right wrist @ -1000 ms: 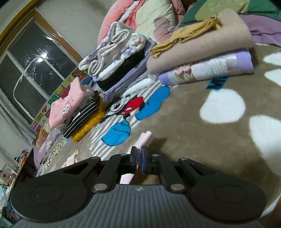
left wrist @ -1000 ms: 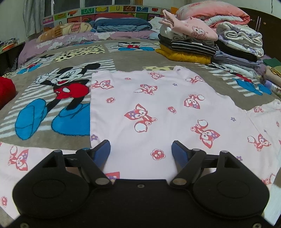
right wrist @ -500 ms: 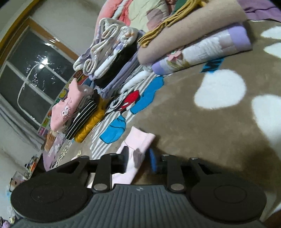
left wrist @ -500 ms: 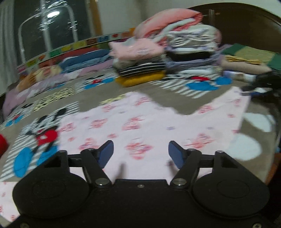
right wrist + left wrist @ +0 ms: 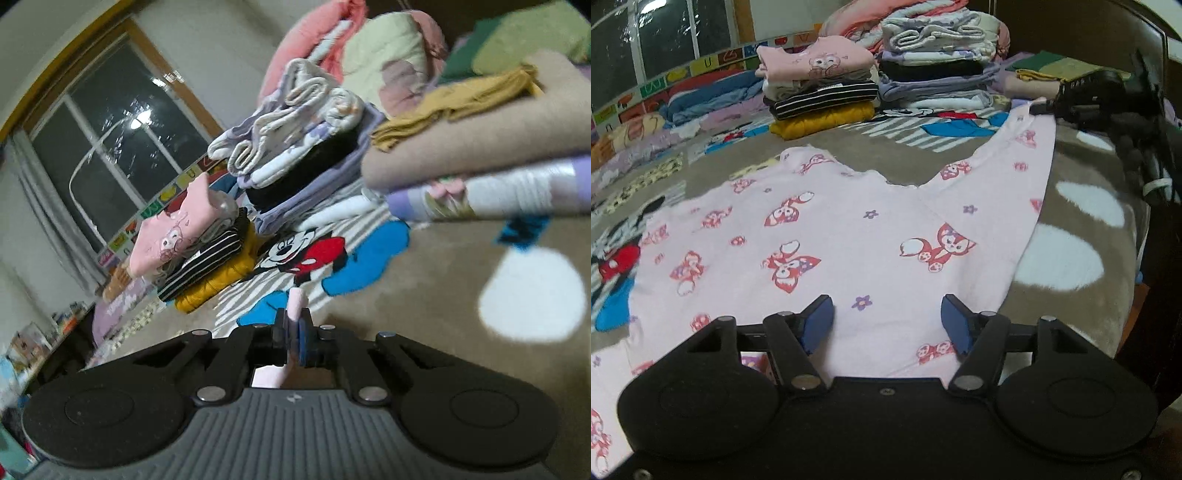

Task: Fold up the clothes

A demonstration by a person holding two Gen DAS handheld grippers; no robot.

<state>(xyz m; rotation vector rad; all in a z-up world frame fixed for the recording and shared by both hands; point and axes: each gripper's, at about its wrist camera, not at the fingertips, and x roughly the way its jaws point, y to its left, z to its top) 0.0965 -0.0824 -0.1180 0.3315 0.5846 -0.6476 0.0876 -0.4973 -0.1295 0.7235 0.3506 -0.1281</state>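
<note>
A pink shirt (image 5: 831,236) printed with red foxes lies spread flat on the bed blanket. My left gripper (image 5: 886,323) hovers open just above the shirt's near part, nothing between its blue pads. In the left wrist view my right gripper (image 5: 1039,109) is at the far right, pinching the end of the shirt's sleeve (image 5: 1030,144). The right wrist view shows my right gripper (image 5: 293,328) shut on that pink sleeve cuff (image 5: 296,308), which sticks up between the pads.
Stacks of folded clothes (image 5: 823,92) (image 5: 934,74) stand at the back of the bed, with more folded blankets (image 5: 480,147) to the right. The Mickey Mouse blanket (image 5: 1071,236) covers the bed; its edge drops off at the right by a dark headboard (image 5: 1071,29).
My right gripper opened briefly, then shut again on the sleeve cuff. The left gripper swung to the right across the shirt and stays open.
</note>
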